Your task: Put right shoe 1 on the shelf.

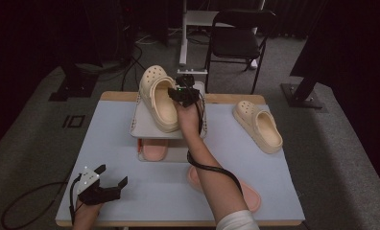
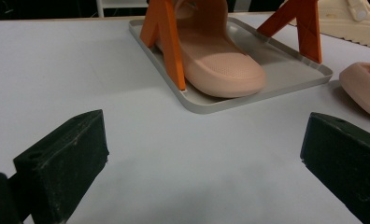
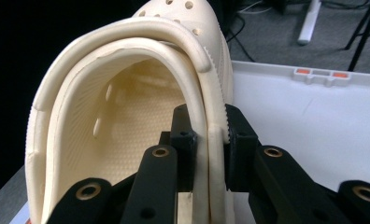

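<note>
My right gripper (image 1: 174,95) is shut on the side wall of a cream clog (image 1: 157,98), which rests tilted on the top grey tray (image 1: 142,125) of a small two-level rack. In the right gripper view the black pads (image 3: 239,140) pinch the clog's rim (image 3: 127,126) from both sides, with the tray (image 3: 304,116) beyond. A second cream clog (image 1: 259,125) lies on the table to the right. My left gripper (image 1: 112,175) rests near the front left corner, open and empty, its jaws (image 2: 202,158) spread wide.
A pink slide (image 2: 220,65) sits on the lower tray (image 2: 276,56) between orange supports (image 2: 167,42). Another pink slide (image 1: 250,194) lies on the table beside my right forearm. A black chair (image 1: 236,40) stands on the carpet beyond the table.
</note>
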The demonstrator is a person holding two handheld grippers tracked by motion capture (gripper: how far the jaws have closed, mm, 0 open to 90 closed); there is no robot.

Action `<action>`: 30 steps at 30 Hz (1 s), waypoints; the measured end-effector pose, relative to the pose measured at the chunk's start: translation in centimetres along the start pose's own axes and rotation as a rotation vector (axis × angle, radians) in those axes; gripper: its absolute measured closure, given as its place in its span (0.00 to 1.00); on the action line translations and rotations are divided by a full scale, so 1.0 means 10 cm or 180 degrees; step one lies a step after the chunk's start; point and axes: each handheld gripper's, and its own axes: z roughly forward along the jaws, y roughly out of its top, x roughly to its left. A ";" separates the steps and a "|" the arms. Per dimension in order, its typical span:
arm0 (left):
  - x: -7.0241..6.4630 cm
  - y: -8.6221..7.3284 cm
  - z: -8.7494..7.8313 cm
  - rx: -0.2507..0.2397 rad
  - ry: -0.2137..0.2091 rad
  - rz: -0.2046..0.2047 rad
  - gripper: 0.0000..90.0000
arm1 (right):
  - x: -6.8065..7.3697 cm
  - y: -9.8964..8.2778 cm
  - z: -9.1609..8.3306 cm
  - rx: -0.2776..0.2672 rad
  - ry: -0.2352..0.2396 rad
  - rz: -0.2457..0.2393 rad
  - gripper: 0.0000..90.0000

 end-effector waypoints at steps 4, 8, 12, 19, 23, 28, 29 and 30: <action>0.00 0.00 0.00 0.0006 -0.0006 0.0004 0.01 | -0.01 0.01 0.02 0.0031 0.0011 -0.0024 0.84; -0.01 0.00 0.01 0.0002 -0.0015 0.0001 0.01 | 0.00 -0.01 0.01 -0.0013 -0.0006 -0.0097 0.81; -0.01 -0.01 0.01 0.0010 -0.0030 0.0000 0.01 | 0.02 -0.02 -0.06 -0.0088 0.0001 -0.0170 0.74; -0.02 -0.01 0.02 0.0021 -0.0038 -0.0002 0.01 | 0.00 -0.07 -0.21 -0.0147 0.0028 -0.0287 0.69; -0.02 -0.01 0.03 0.0025 -0.0039 0.0005 0.01 | -0.06 -0.11 -0.29 -0.0157 0.0122 -0.0264 0.68; -0.02 -0.01 0.02 0.0022 -0.0039 0.0002 0.01 | -0.11 -0.18 -0.42 -0.0191 0.0149 -0.0341 0.68; -0.03 -0.01 0.02 0.0019 -0.0037 -0.0001 0.01 | -0.12 -0.19 -0.44 -0.0209 0.0145 -0.0357 0.68; -0.03 -0.01 0.03 0.0022 -0.0038 0.0004 0.01 | -0.13 -0.21 -0.47 -0.0222 0.0135 -0.0386 0.68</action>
